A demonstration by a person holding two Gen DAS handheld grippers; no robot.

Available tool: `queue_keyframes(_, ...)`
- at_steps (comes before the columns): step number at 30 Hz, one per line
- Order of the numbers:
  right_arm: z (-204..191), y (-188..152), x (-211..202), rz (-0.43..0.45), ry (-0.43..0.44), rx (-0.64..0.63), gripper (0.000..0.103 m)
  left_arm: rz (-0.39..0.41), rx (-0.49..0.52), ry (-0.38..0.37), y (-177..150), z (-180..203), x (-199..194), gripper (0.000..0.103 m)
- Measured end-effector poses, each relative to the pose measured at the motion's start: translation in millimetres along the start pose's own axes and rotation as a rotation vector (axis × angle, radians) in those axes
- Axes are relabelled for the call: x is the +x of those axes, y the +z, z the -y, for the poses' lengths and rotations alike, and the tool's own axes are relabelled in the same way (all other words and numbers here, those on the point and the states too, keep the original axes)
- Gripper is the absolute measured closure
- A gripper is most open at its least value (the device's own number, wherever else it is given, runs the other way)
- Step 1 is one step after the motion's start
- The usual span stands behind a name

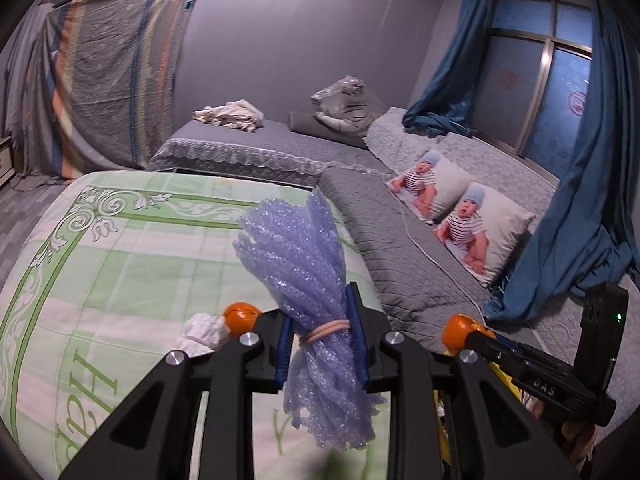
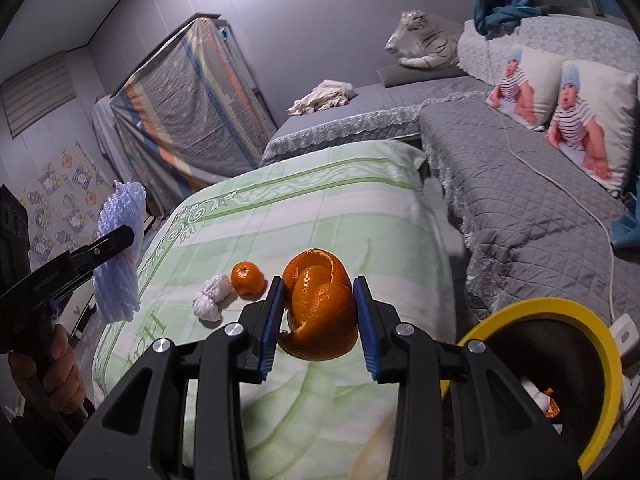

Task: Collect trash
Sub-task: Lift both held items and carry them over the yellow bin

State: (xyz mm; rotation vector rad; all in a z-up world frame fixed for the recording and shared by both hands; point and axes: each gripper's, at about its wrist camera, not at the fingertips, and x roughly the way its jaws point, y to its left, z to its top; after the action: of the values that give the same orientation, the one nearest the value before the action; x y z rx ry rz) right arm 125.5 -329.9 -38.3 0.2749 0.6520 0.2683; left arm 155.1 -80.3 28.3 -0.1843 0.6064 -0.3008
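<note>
Nearest the lens in the left wrist view, the left gripper (image 1: 324,332) had its blue pads pressed on a bundle of lilac foam fruit netting (image 1: 304,280) at the rubber band cinching its waist, low in the centre of the frame. In the right wrist view the right gripper (image 2: 318,320) was clamped on a curled orange peel (image 2: 320,312), its jaws narrow around the shell.

Largest behind them lay the green-and-white bedspread (image 2: 320,208), filling the middle of the frame. At lower right stood a yellow-rimmed bin (image 2: 600,360) with scraps inside. Smaller, left of centre on the spread, sat a whole mandarin (image 2: 247,278) touching a white banded wad (image 2: 210,300).

The netting looked feather-light and springy, best pinched at its band. The peel seemed thin and brittle, likely to tear under a hard squeeze.
</note>
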Motion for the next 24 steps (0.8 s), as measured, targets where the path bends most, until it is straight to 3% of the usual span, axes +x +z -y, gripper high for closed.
queue_keyframes(24, 117, -39, -96, 0.124, -0.203, 0.209, 0.070, -0.031, 0.292, -0.215, -33, 152, 18, 0.080)
